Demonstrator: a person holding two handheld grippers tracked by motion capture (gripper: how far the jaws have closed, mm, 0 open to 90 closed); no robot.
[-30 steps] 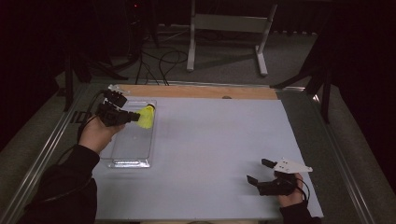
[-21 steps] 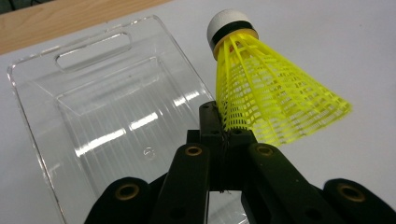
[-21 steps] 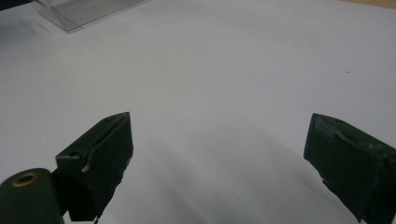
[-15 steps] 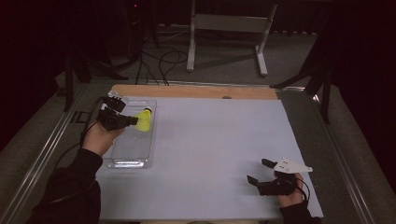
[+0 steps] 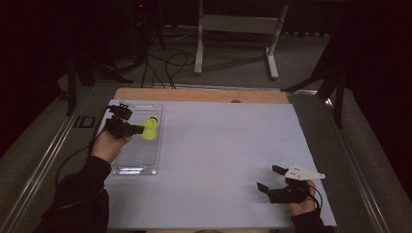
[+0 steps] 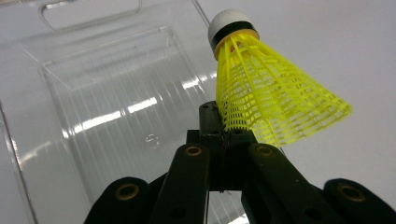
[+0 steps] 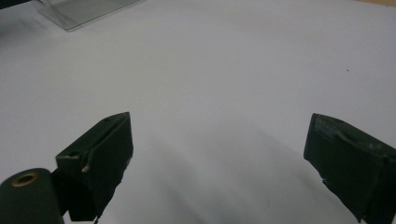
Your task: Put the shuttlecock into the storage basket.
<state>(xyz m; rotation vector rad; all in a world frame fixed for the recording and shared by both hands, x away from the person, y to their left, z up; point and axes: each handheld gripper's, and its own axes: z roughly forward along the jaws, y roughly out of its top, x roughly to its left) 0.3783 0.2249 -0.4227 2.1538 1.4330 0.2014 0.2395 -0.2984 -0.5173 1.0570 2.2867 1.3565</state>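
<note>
Left gripper [image 5: 137, 129] has come down toward the clear plastic tray [image 5: 127, 164] with the yellow shuttlecock [image 5: 149, 130]; right gripper [image 5: 269, 180] has not moved.

Item 1, left gripper: jaws clamped together on the rim of the shuttlecock's yellow mesh skirt; the left gripper view has the white cork tip with its black band pointing away from the jaws. Item 2, shuttlecock [image 6: 266, 93]: held over the right part of the tray [image 6: 112, 93], near its far end; whether it touches the tray cannot be told. Item 3, tray: empty inside, lying at the left edge of the white table [image 5: 228, 145]. Item 4, right gripper [image 7: 219, 158]: jaws wide apart, nothing between them, low over bare table at the near right, well apart from the tray.
</note>
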